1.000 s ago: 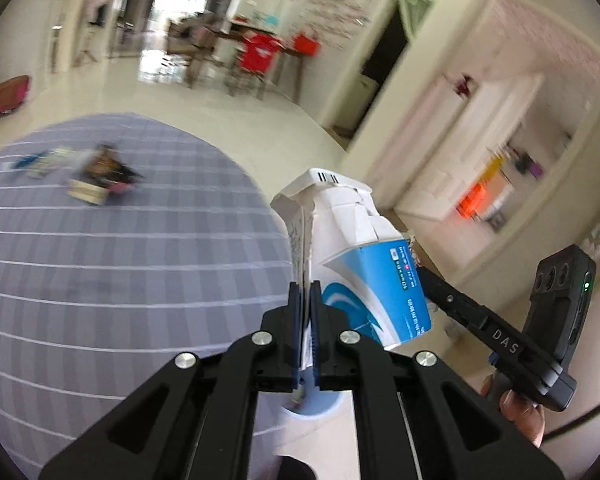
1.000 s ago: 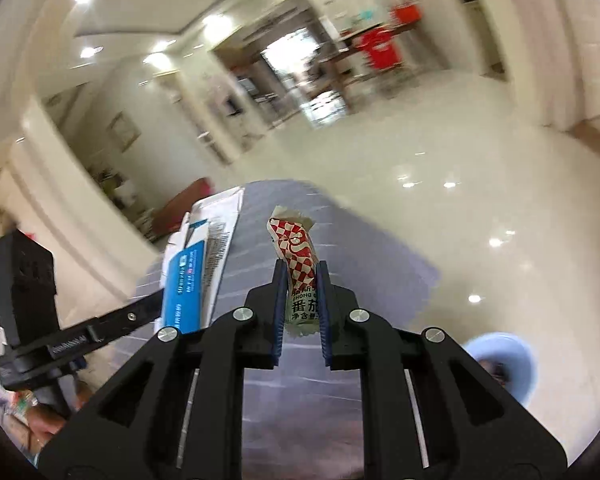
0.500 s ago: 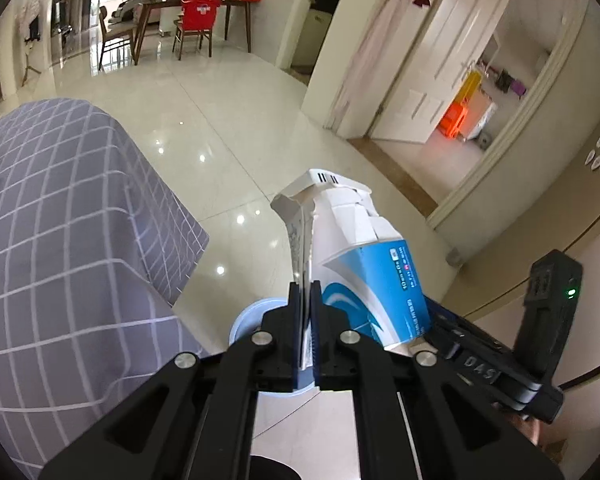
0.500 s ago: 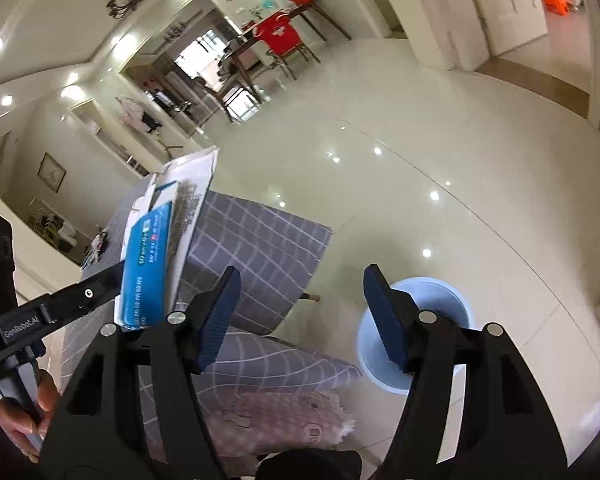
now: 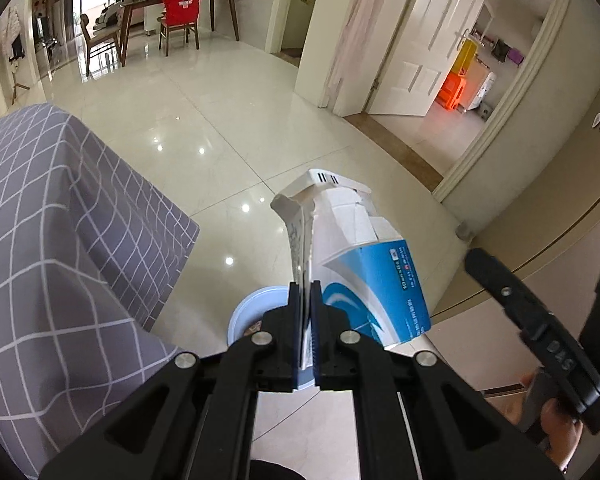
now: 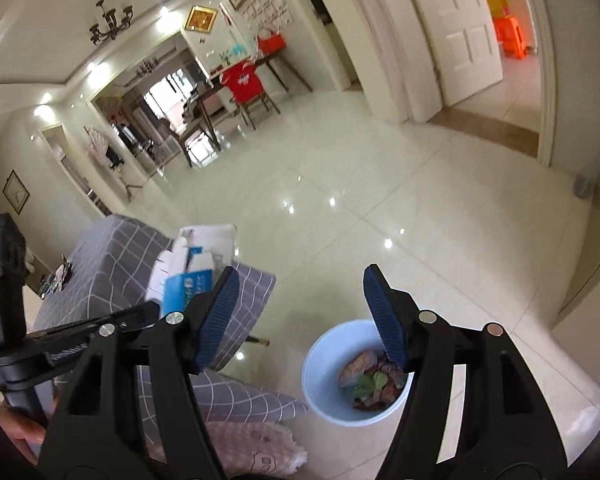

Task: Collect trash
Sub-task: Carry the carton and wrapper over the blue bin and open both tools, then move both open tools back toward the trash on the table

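Your left claw (image 5: 305, 300) pinches the flattened carton (image 5: 352, 264), hiding most of the blue bin (image 5: 252, 304) at lower centre; your right claw (image 6: 300, 312) gapes empty.

bin (image 5: 247, 309) — mostly behind carton (image 5: 364, 264)

Bare tiled floor (image 6: 380, 184) surrounds the pale-blue bin (image 6: 320, 368); the grey checked tablecloth (image 6: 236, 320) crowds its left side.

Glossy cream tiled floor (image 6: 380, 184) below you. Pale blue bin (image 6: 324, 364) stands directly on it, wrappers inside. Beside bin, to its left: table draped in grey checked cloth (image 6: 112, 264), small clutter on far end, too blurred to name.
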Motion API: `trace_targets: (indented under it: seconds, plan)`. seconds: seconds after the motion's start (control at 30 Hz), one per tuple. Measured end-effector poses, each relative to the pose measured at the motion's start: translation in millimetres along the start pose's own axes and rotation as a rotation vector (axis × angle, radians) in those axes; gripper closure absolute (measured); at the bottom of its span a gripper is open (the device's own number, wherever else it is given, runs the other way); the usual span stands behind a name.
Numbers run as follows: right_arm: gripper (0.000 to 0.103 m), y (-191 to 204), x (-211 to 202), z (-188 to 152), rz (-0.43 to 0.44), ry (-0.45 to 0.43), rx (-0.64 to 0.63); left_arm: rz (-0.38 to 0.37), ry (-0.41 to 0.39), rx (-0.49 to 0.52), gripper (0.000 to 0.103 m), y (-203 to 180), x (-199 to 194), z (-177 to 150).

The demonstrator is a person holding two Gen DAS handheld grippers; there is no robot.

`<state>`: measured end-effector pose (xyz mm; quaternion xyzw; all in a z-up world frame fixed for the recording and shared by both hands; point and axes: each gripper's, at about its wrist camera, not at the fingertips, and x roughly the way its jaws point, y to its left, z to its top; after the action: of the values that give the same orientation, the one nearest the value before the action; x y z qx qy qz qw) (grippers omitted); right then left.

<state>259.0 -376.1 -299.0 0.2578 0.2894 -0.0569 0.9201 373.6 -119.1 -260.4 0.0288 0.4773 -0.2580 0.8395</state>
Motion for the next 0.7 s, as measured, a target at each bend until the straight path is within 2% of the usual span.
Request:
trace_targets:
  seconds: [0.1, 0.17, 0.2, 0.5, 0.7]
  plan:
    - [0.038, -1.8, -2.9, -0.3, -0.008, -0.027, 0.0, -0.013, 0.009, 0.002, 0.094, -1.3, 7.1, 1.4]
    - [0.038, -4.9, -6.1, 1.8, -0.012, -0.032, 0.002, -0.015, 0.041, 0.008, 0.054, -3.6, 14.6, 4.1]
    - [0.038, -5.2, -6.7, 2.6, -0.015, -0.032, 0.001, -0.001, 0.056, 0.013, 0.025, -4.0, 17.1, 4.7]
    - [0.038, 14.3, -3.2, 1.8, 0.003, 0.01, -0.026, 0.006, 0.001, -0.021, 0.024, 10.1, -10.6, -2.0]
    - [0.038, 57.4, -3.4, -0.1, 0.054, 0.016, -0.09, 0.04, -0.065, -0.029, 0.024, 29.2, -50.2, -8.0]
